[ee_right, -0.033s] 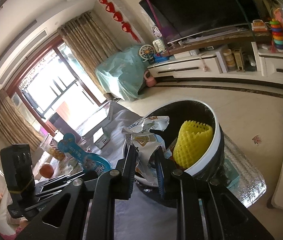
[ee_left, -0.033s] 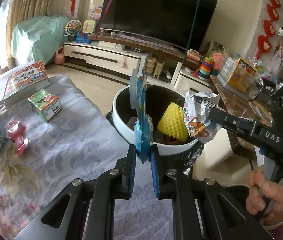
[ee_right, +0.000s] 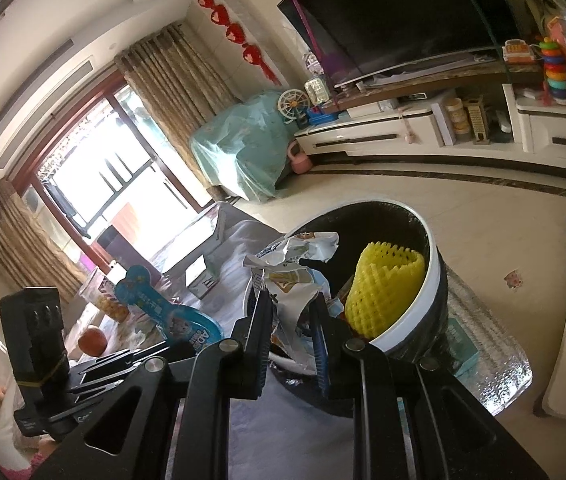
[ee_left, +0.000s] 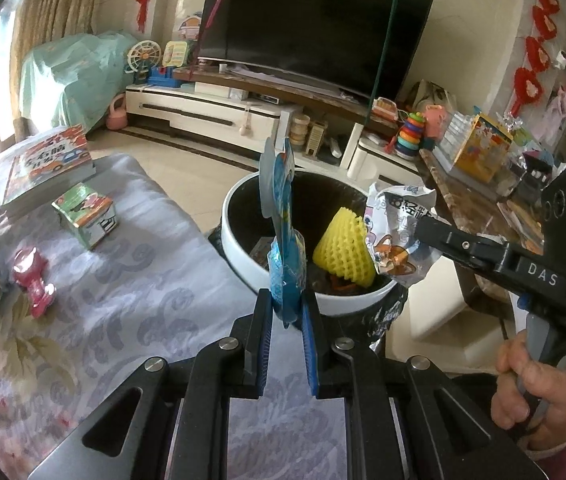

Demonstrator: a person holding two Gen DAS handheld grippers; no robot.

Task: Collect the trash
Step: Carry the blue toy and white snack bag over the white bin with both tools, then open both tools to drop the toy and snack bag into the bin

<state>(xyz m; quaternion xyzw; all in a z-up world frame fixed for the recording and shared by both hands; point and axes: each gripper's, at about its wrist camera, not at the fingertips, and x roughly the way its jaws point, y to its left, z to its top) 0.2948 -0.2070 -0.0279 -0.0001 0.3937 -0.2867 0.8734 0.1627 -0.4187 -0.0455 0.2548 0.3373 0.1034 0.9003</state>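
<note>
Left claw [ee_left: 287, 312] grips a blue package [ee_left: 283, 240]; right claw [ee_right: 293, 316] clamps a crumpled wrapper [ee_right: 295, 276] above the trash bin's rim [ee_left: 239, 268].

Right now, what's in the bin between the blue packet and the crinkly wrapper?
The yellow foam net sits in the trash bin, between blue packet and silver wrapper; left wrist view.

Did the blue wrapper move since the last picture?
No. The blue wrapper, pinched in the left gripper, sits at the same spot against the white bin rim.
</note>
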